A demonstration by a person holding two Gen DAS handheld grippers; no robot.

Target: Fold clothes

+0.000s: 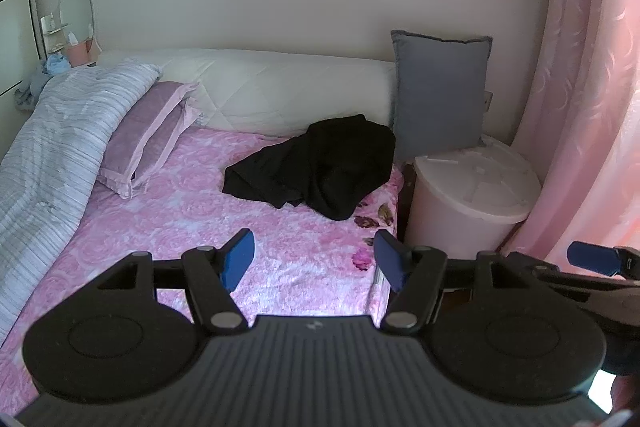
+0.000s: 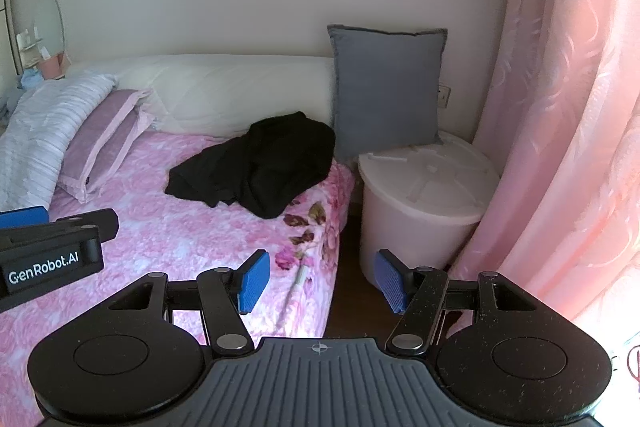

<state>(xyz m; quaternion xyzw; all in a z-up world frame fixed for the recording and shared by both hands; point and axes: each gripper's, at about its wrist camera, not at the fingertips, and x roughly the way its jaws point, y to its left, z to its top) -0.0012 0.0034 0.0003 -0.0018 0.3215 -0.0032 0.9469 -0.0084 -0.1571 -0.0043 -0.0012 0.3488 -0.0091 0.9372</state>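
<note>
Both the left gripper point(image 1: 314, 261) and right gripper point(image 2: 320, 281) gape wide and empty; the black garment point(image 1: 320, 167), crumpled near the grey cushion point(image 1: 440, 95), looks soft, light, best pinched at an edge.

Ahead of you the garment point(image 1: 320, 163) lies on the bed point(image 1: 180, 227), before the headboard point(image 1: 280, 91). Right of it, 1 cushion point(image 1: 440, 95) rests on the bin point(image 1: 472, 203).

Right gripper point(image 2: 318, 281): jaws apart, empty | black garment point(image 2: 256, 163): crumpled on bed point(image 2: 180, 239), 11 o'clock | bin point(image 2: 416, 211): 1 o'clock
</note>
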